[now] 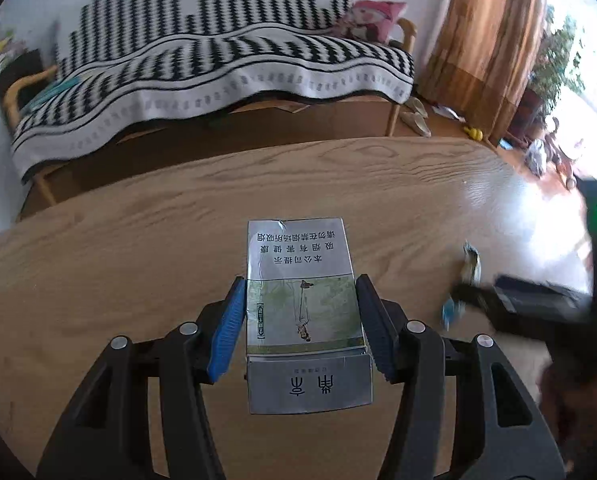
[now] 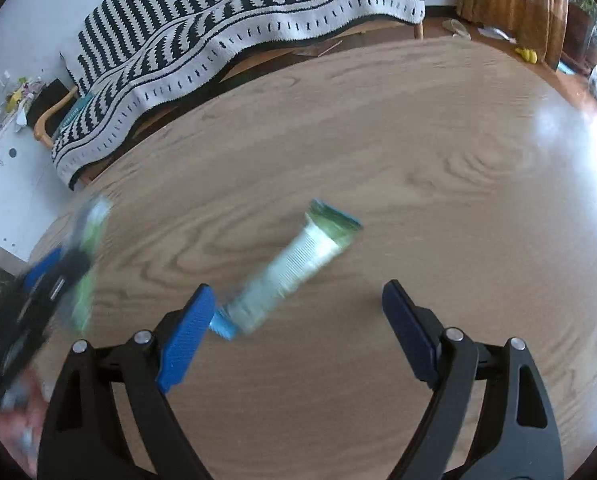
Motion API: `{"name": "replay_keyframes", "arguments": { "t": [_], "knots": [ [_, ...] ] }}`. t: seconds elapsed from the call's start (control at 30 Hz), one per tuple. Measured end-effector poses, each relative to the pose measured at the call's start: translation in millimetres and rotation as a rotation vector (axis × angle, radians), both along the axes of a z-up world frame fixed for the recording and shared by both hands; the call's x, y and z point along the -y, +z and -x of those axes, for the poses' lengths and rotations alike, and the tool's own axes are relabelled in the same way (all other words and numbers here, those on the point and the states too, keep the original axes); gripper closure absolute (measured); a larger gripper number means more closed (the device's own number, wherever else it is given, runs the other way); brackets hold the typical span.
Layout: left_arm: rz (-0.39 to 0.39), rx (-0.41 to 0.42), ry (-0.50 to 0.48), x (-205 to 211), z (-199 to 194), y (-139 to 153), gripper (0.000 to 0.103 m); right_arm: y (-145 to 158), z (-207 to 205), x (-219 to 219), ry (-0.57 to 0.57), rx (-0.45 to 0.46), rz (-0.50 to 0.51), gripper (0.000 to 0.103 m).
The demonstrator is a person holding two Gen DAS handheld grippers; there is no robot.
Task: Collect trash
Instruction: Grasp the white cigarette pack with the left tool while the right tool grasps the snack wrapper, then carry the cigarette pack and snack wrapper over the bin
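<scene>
1. the left gripper (image 1: 300, 316) has its two blue-padded fingers pressed against the long sides of a cigarette box (image 1: 304, 312), so it grips the box; the box looks lifted a little above the wooden table (image 1: 138, 240), though whether it has fully left the surface cannot be told

2. the right gripper (image 2: 298, 312) has its fingers spread wide and holds nothing; a crumpled wrapper (image 2: 294, 268) lies on the table (image 2: 418, 140) between them, one end touching or just beside the left pad, the other end angled away toward the far right

3. the wrapper is blurred in the right wrist view, so its exact outline is unclear; in the left wrist view it shows at the right, just beside the dark blurred body of the right gripper (image 1: 538, 304)

4. the step in hand seems to be picking up the wrapper while the box is held: turn the right gripper so that the pads face the wrapper's long sides, not its ends

5. lower until the pads nearly touch the table, centre the wrapper between them, then close slowly; thin film can slide out or fold flat under a pad

6. keep the left grip firm and level; the box is light and could crush if squeezed harder

7. no bin shows in either view, so where the trash goes cannot be told
</scene>
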State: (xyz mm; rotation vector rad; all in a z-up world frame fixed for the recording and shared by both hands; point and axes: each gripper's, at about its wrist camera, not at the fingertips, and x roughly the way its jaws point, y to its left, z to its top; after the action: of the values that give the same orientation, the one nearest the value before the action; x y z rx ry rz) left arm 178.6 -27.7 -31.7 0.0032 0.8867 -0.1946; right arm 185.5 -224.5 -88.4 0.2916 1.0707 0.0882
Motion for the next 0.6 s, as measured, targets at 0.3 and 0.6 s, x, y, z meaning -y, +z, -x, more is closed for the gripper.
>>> {"name": "replay_keyframes", "arguments": {
  "t": [0.3, 0.6],
  "knots": [
    [-0.020, 0.002, 0.045, -22, 50, 6, 0.049, -1, 2, -14, 0.029, 0.022, 0.112, 0.086],
    [-0.040, 0.026, -0.099, 68, 64, 7, 0.049, 24, 65, 64, 0.007, 0.067, 0.126, 0.086]
  ]
}}
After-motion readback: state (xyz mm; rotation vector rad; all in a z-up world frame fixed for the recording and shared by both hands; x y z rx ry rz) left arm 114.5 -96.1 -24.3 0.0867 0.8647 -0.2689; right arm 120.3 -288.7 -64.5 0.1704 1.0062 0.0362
